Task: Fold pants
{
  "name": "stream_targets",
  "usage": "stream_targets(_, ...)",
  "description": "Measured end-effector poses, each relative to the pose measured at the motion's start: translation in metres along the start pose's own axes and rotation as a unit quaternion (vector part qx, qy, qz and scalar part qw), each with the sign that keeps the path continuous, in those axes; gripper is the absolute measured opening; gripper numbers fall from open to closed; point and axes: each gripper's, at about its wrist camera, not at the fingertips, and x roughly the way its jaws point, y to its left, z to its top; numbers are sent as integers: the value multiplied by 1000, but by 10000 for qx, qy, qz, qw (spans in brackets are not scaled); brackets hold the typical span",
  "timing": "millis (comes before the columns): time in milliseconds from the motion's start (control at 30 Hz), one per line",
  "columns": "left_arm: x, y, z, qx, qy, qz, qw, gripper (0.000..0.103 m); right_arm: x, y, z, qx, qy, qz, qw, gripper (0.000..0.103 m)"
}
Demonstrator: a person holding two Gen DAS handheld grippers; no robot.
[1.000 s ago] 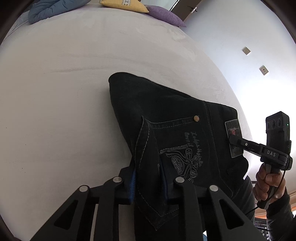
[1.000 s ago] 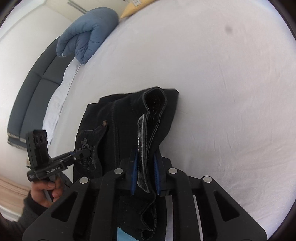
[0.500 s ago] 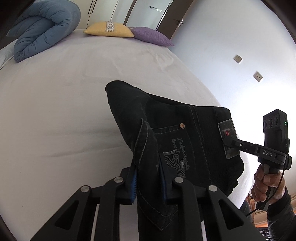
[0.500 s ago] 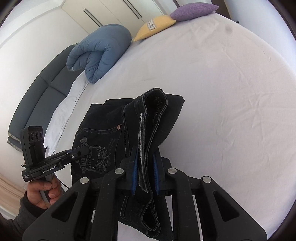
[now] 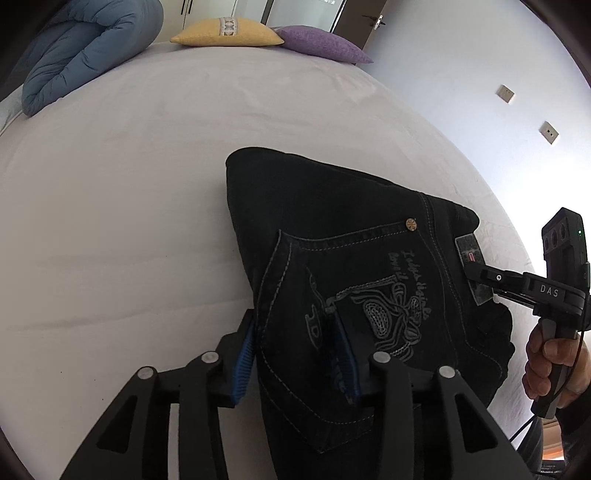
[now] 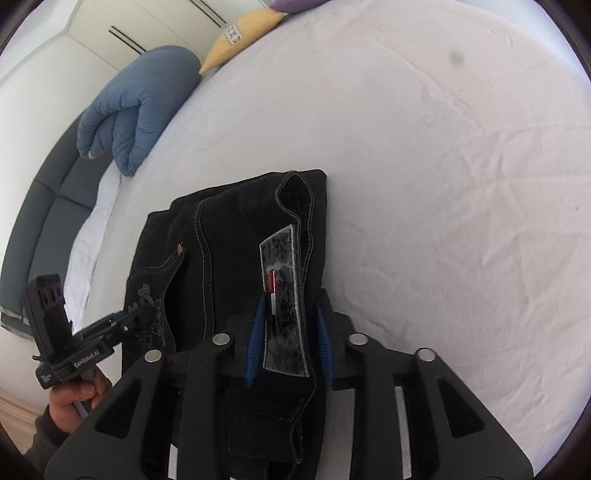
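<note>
The black jeans point(image 5: 354, 258) lie folded into a thick bundle on the white bed point(image 5: 129, 184), toward its near edge at about 5 o'clock in the left wrist view. Both tools are letting go. The left hand-held gripper point(image 5: 301, 354) is opening, its blue pads standing off the back-pocket layer between them; the right hand-held gripper point(image 6: 288, 332) is opening around the waistband and its grey patch point(image 6: 282, 295), the pads apart from the cloth.

Denim like this is probably heavy, fairly stiff and grippy, so it should hold a crease. The doubled waistband or seamed pocket edge look the firmest places to pinch.

Far off at 11 to 12 o'clock sit a rolled blue duvet point(image 5: 85, 48), a yellow pillow point(image 5: 225, 35) and a purple pillow point(image 5: 321, 48). Nothing crowds the jeans.
</note>
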Motion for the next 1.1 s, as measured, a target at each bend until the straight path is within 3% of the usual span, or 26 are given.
stream_targets(100, -10, 4, -8, -74, -71, 6, 9999, 46, 0, 0, -7, -17, 31, 12, 10000, 43)
stream_targets(200, -43, -7, -14, 29, -507, 160, 9986, 49, -14, 10, -14, -90, -26, -301, 9995, 45)
stream_targets(233, -62, -12, -19, 82, -800, 184, 9966, 55, -21, 16, -15, -152, -115, -357, 9992, 45)
stream_targets(300, -98, -26, -31, 183, -1362, 331, 9900, 89, -52, 32, -26, -374, -516, -478, 9968, 46)
stream_targets(367, -142, -42, -46, 393, -2215, 616, 9724, 103, -89, 56, -41, -732, -1063, -706, 9891, 47)
stream_targets(400, -161, -51, -50, 507, -2604, 772, 9611, 103, -112, 73, -51, -974, -1457, -801, 9813, 52)
stream_targets(433, -185, -63, -61, 643, -2994, 973, 9470, 103, -136, 90, -62, -1192, -1905, -903, 9702, 65)
stream_targets(467, -194, -74, -53, 699, -3204, 1113, 9381, 103, -154, 104, -71, -1320, -2233, -960, 9610, 73)
stream_targets(500, -214, -84, -61, 717, -3482, 1325, 9252, 103, -178, 119, -83, -1479, -2735, -1024, 9449, 90)
stream_targets(533, -227, -91, -64, 659, -3631, 1474, 9177, 103, -197, 131, -94, -1589, -3168, -1077, 9289, 103)
stream_targets(600, -259, -98, -72, 457, -3950, 1766, 9004, 103, -239, 156, -123, -1817, -4218, -1217, 8799, 103)
stream_targets(700, -304, -109, -90, 125, -4418, 1969, 8751, 103, -284, 188, -150, -2144, -4956, -1390, 8301, 103)
stream_targets(767, -331, -121, -111, 344, -4824, 1962, 8530, 103, -303, 203, -159, -2293, -4994, -1502, 8219, 103)
stream_targets(800, -344, -127, -120, 560, -5015, 1984, 8402, 103, -309, 208, -161, -2324, -4935, -1556, 8236, 103)
stream_targets(833, -355, -131, -125, 653, -5090, 2065, 8331, 103, -315, 213, -166, -2332, -4903, -1623, 8240, 103)
stream_targets(867, -364, -134, -125, 664, -5068, 2196, 8310, 103, -321, 216, -170, -2332, -4927, -1698, 8210, 103)
stream_targets(933, -377, -135, -122, 634, -4939, 2239, 8378, 103, -332, 224, -182, -2335, -4968, -1777, 8168, 103)
stream_targets(1033, -391, -133, -119, 449, -4848, 2422, 8392, 103, -346, 237, -196, -2535, -4794, -1708, 8227, 103)
stream_targets(1100, -394, -131, -113, 235, -4688, 2307, 8523, 103, -354, 240, -207, -2562, -4632, -1697, 8313, 103)
